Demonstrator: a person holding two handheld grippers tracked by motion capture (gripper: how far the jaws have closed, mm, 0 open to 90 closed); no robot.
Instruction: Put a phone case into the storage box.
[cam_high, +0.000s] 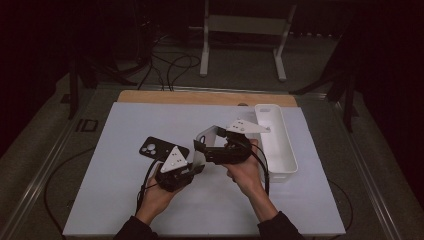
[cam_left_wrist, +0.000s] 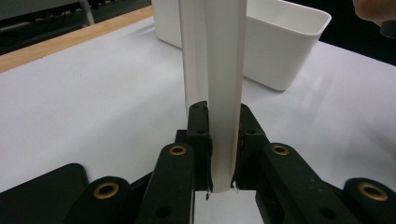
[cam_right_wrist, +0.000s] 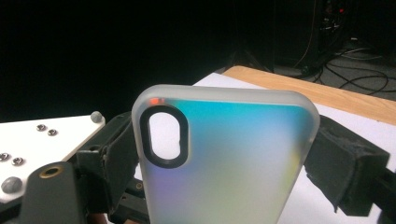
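Note:
A frosted white phone case (cam_high: 209, 134) is held up off the table between both grippers. My left gripper (cam_left_wrist: 223, 122) is shut on one long edge of the case (cam_left_wrist: 215, 70), which stands upright between its jaws. The right gripper (cam_right_wrist: 224, 154) is shut across the width of the case (cam_right_wrist: 233, 158), a jaw pressed against each side. The case's back faces this camera, with the oval camera cutout at upper left. From above, the left gripper (cam_high: 195, 162) comes from the lower left and the right gripper (cam_high: 202, 147) from the right. A black phone (cam_high: 155, 147) lies flat on the white mat, left of the grippers.
A long white bin (cam_high: 276, 142) stands on the mat (cam_high: 125, 200) just right of my right hand, also seen as the bin (cam_left_wrist: 280, 51) beyond the case. The table's wooden edge (cam_high: 200, 97) runs along the back. Cables and a white stand lie on the floor behind.

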